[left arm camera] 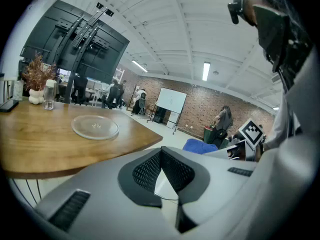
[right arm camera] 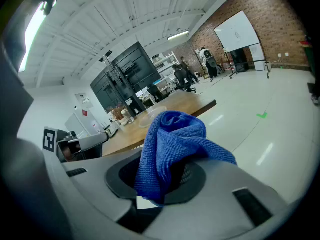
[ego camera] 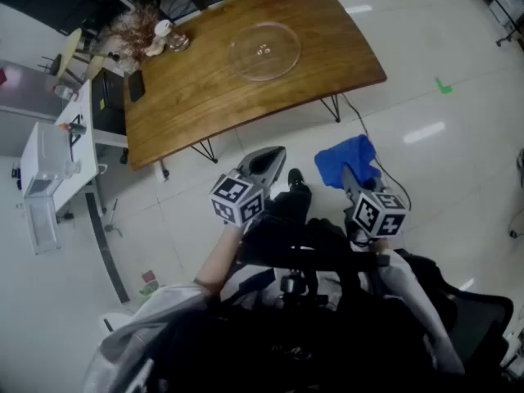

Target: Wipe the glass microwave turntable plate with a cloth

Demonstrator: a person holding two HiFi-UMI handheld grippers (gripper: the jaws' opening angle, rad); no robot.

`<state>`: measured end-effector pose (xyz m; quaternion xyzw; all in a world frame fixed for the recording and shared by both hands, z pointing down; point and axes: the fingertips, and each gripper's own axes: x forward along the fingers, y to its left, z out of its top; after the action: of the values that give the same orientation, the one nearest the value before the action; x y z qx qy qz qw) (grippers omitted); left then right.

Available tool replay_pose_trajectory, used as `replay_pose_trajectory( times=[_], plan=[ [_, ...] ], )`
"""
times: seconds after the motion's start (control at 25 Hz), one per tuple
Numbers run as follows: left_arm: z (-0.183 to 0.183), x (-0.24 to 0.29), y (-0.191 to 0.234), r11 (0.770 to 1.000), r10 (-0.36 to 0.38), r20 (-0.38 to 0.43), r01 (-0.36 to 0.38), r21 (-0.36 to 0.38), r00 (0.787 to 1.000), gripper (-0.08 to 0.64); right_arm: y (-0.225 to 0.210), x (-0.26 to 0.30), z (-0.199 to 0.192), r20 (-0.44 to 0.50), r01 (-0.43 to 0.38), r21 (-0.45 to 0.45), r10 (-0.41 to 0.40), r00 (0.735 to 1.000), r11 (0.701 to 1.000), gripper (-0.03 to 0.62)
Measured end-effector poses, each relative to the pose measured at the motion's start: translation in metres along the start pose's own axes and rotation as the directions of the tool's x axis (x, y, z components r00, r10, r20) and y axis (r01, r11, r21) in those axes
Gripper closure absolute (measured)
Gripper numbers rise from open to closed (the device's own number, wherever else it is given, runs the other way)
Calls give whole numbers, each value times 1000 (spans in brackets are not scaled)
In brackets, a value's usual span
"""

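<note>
The clear glass turntable plate (ego camera: 264, 51) lies flat on the far half of a wooden table (ego camera: 205, 97); it also shows in the left gripper view (left arm camera: 95, 127). Both grippers hang over the floor, well short of the table's near edge. My left gripper (ego camera: 273, 157) is shut with nothing in it, its dark pads (left arm camera: 150, 171) meeting at the tip. My right gripper (ego camera: 349, 172) is shut on a bunched blue cloth (ego camera: 345, 159), which spills up out of the jaws (right arm camera: 172, 144) and hides the fingertips.
On the table's far left end stand a vase of dried flowers (ego camera: 135, 27), a glass jar (ego camera: 178, 39) and a black phone (ego camera: 136, 85). A white counter with an appliance (ego camera: 45, 158) is at the left. Green tape (ego camera: 443, 86) marks the tiled floor.
</note>
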<state>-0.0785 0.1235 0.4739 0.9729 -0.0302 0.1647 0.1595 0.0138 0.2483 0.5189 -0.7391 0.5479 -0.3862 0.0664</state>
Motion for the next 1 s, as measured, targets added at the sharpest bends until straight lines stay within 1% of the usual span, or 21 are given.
replay_pose_trajectory(
  times=[0.08,0.16,0.32,0.48,0.56,0.72,0.88,0.96,1.0],
  plan=[
    [23,15,23,1000,-12,14,12,23,1000,566,2,22,23,14,4,24,-4,1000,1000,511],
    [40,29,50,1000,-12,16,12,19,1000,566,7,43,43,20,1,30,-2,1000,1000,511],
    [54,56,99,1000,-9,-22,8,-22,1000,566,16,82,73,0,0,-7,0,1000,1000,511],
    [61,77,135,996,-17,-39,14,-83,999,566,9,109,95,-10,41,-17,-41,999,999,511],
    [60,87,157,992,1,-41,-6,-123,999,566,5,124,105,-4,47,-16,-47,999,999,511],
    [48,93,192,969,59,-75,-76,-234,995,566,7,143,117,-31,38,-34,-39,999,999,511],
    [43,103,209,946,112,-122,-143,-290,986,566,-1,158,142,-62,24,-52,-27,998,998,511],
    [36,106,223,928,156,-151,-197,-316,976,565,-3,174,156,-87,-3,-81,-4,996,997,511],
    [33,106,232,913,185,-166,-232,-336,969,565,-2,186,164,-104,-26,-100,15,995,995,511]
  ],
)
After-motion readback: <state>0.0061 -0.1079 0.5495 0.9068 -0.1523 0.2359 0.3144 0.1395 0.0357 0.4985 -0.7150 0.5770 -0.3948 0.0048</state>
